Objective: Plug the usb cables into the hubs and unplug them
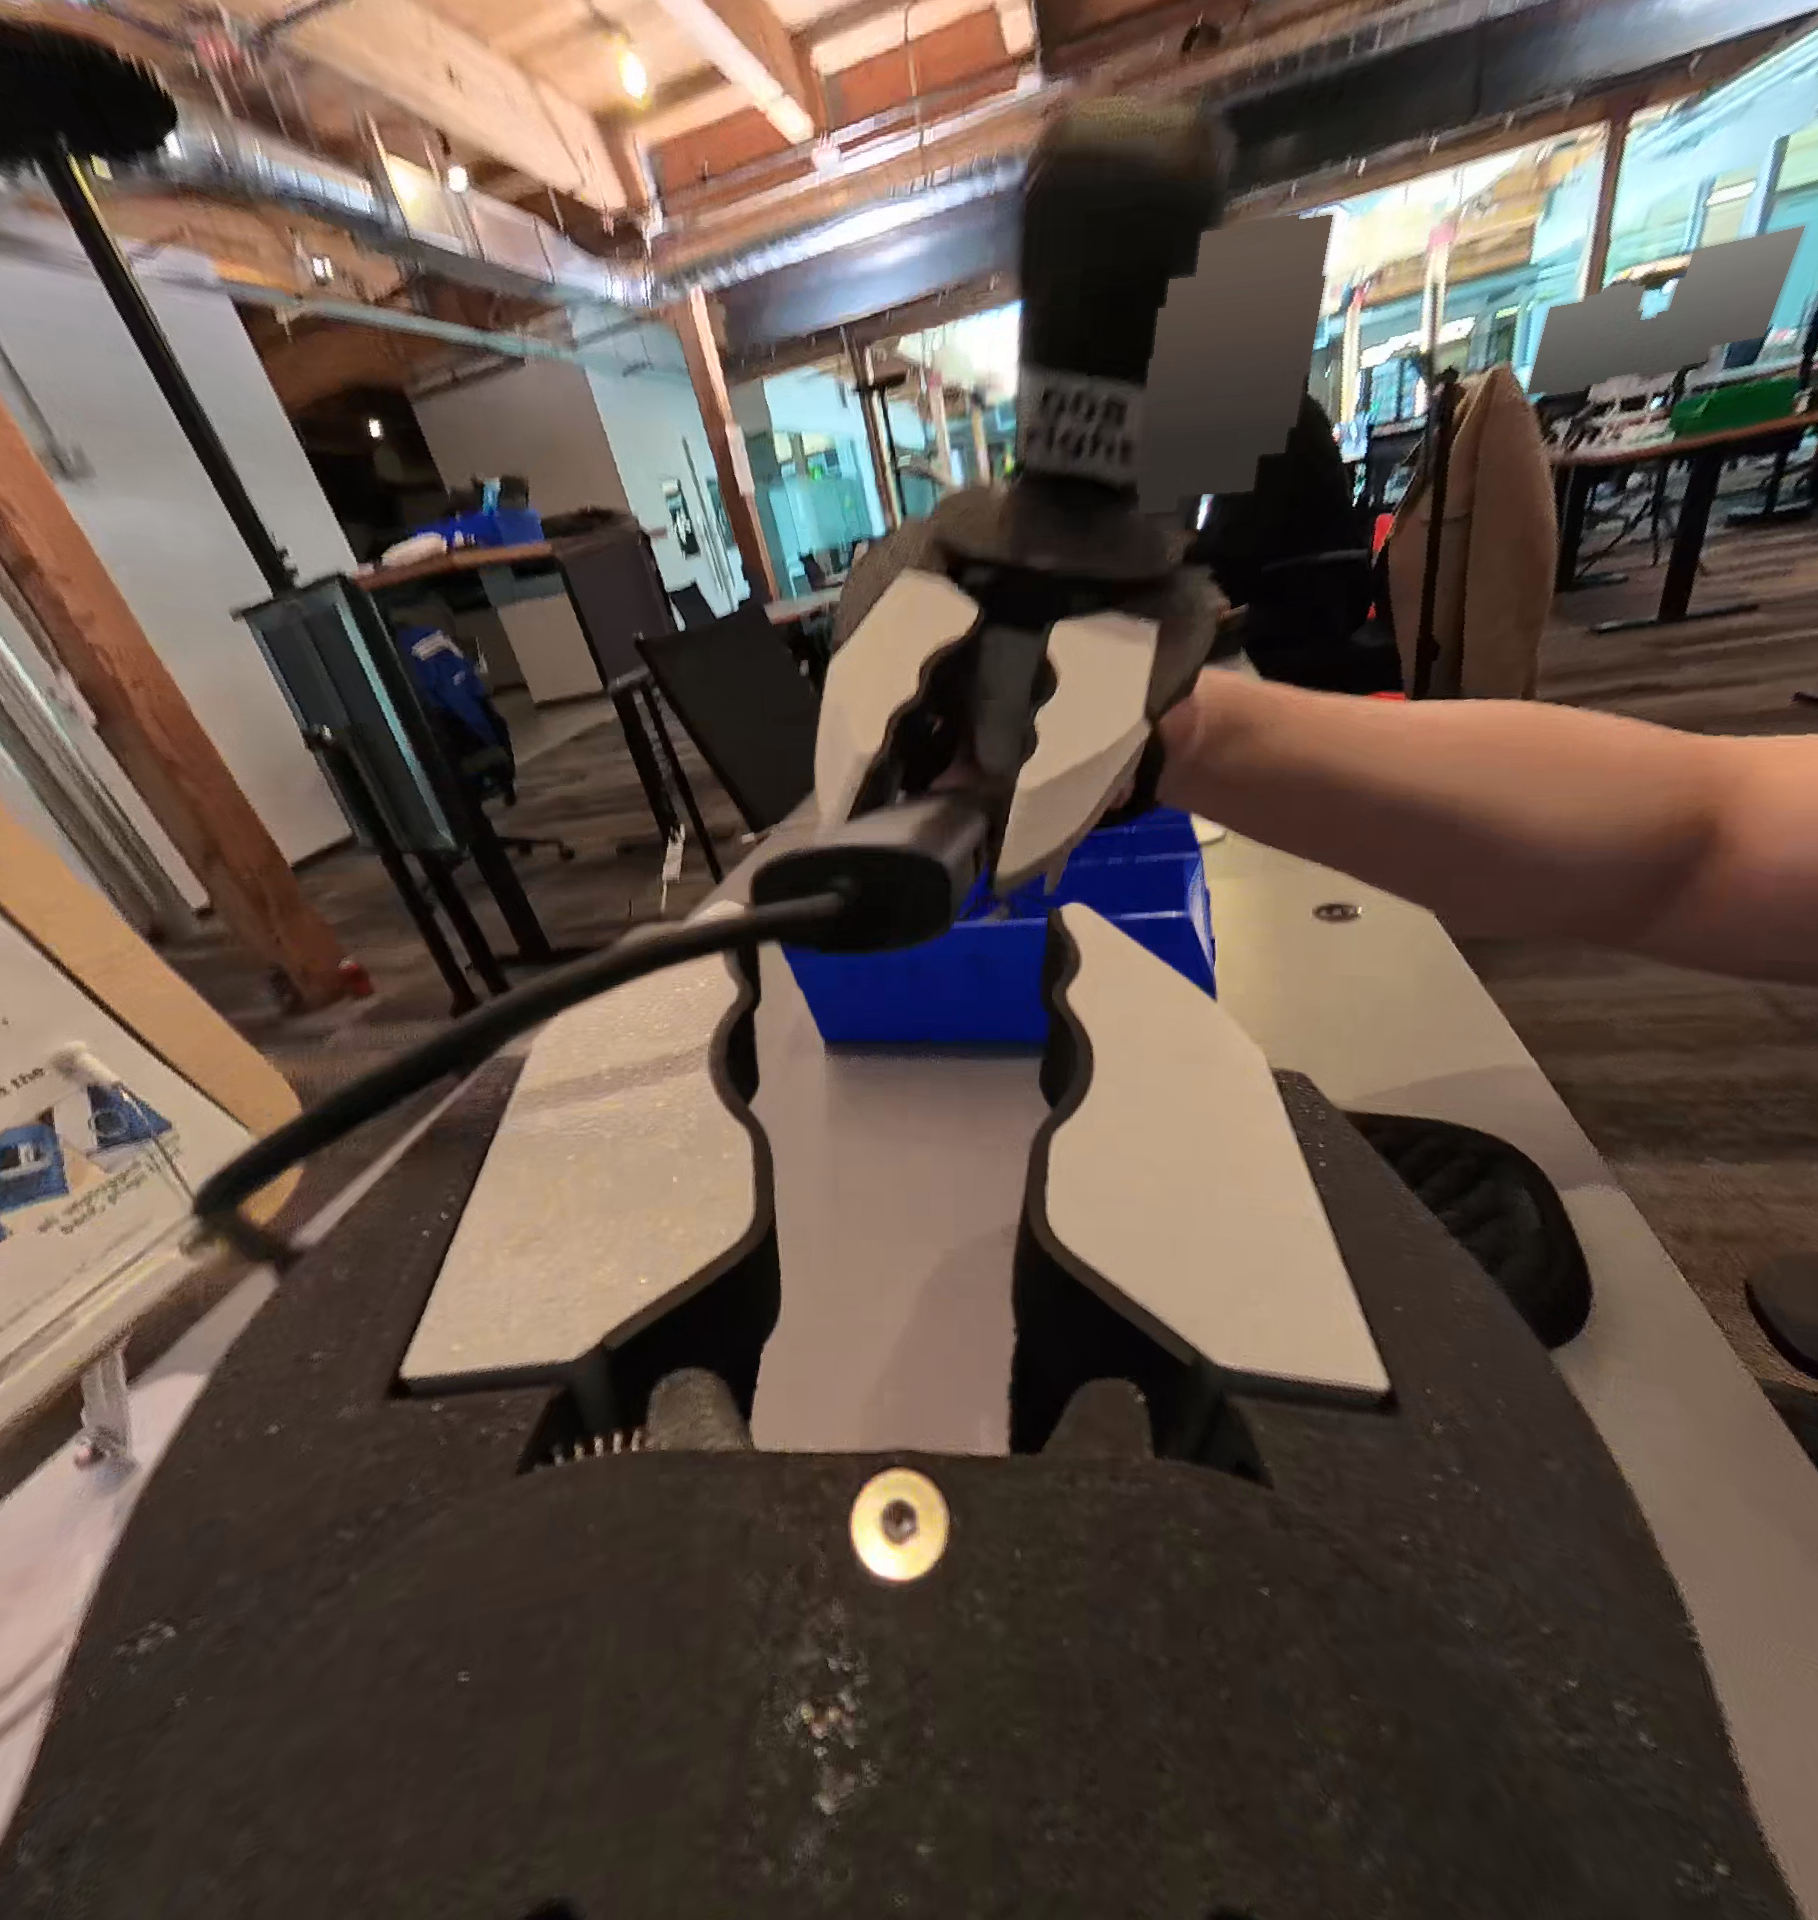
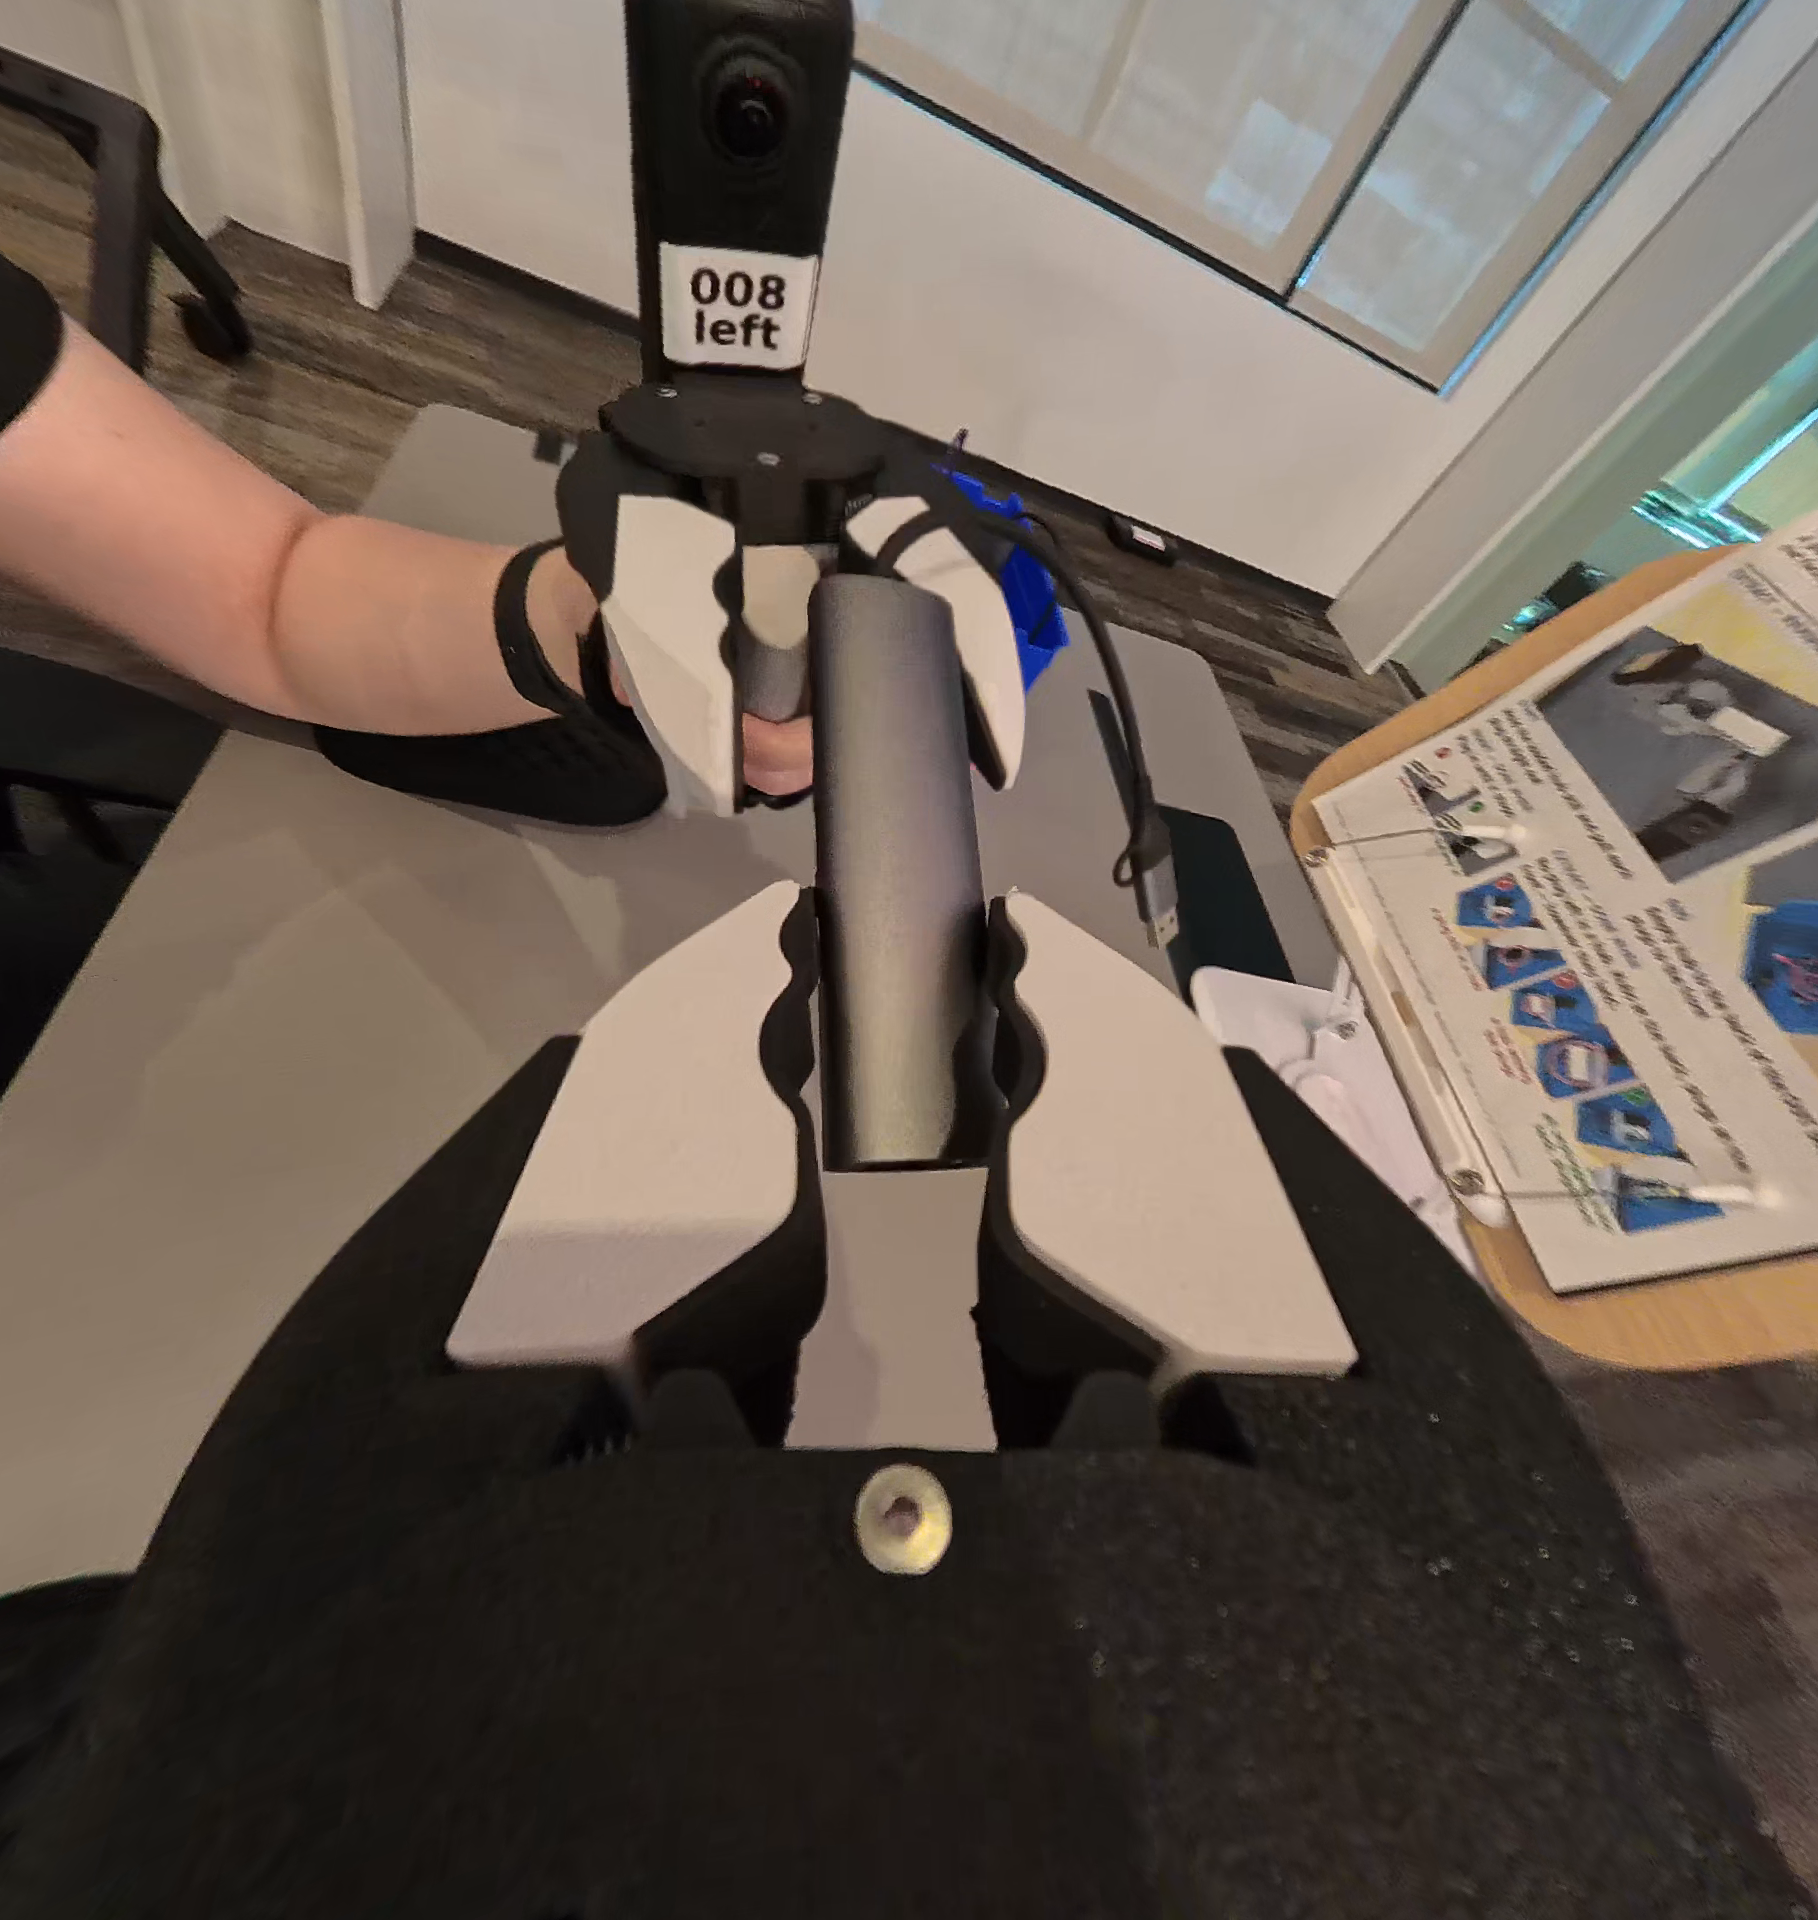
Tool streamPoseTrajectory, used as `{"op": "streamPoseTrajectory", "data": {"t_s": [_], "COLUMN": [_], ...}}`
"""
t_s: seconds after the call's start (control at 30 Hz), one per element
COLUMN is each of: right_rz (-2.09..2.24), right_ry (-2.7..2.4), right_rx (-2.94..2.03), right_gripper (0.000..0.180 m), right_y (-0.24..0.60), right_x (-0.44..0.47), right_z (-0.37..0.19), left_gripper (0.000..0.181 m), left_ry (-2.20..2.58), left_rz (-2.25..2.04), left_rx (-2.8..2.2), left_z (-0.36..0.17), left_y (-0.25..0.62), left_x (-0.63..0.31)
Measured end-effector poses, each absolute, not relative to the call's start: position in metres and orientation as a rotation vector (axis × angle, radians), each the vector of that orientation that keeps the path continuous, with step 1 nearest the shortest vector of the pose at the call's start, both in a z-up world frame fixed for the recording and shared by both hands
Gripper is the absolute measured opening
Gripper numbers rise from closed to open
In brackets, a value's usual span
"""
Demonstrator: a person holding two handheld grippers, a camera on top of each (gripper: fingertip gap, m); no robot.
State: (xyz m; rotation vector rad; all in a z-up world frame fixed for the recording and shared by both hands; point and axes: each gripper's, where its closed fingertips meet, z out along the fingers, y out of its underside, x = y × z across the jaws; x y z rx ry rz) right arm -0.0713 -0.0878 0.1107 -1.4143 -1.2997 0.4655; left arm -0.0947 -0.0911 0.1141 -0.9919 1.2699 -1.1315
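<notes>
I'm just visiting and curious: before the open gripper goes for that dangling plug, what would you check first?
1. Right gripper clamps the grey hub on both sides: ok.
2. Left gripper open, holding nothing: ok.
3. USB plug unplugged, dangling on its black cable: ok.
4. Left gripper lined up with the USB plug: not ok; it faces the hub's end and the plug hangs off to the side.
5. Free port on the hub: cannot tell, none visible.
</notes>
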Motion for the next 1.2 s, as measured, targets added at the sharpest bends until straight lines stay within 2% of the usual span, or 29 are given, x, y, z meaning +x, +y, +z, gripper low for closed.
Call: {"op": "streamPoseTrajectory", "data": {"t_s": [0.07, 0.27, 0.57, 0.87, 1.2], "right_rz": [0.399, 0.21, -0.054, -0.172, -0.082], "right_ry": [-1.278, -1.223, -0.988, -0.715, -0.437], "right_rx": [-1.419, -1.491, -1.714, -1.976, -2.281], "right_gripper": [0.03, 0.031, 0.031, 0.03, 0.031], "right_y": [-0.09, -0.103, -0.124, -0.139, -0.129], "right_x": [-0.058, -0.001, 0.139, 0.258, 0.317], "right_z": [0.115, 0.122, 0.115, 0.051, -0.056], "left_gripper": [0.055, 0.045, 0.038, 0.037, 0.036], "left_ry": [1.284, 1.377, 1.359, 1.312, 1.277], "left_rz": [-1.176, -1.187, -1.097, -1.062, -1.055], "left_rx": [-1.037, -1.122, -1.099, -1.079, -1.074], "left_z": [0.105, 0.074, 0.084, 0.099, 0.108], "left_y": [-0.092, -0.092, -0.079, -0.069, -0.062], "left_x": [-0.088, -0.072, -0.084, -0.098, -0.108]}}
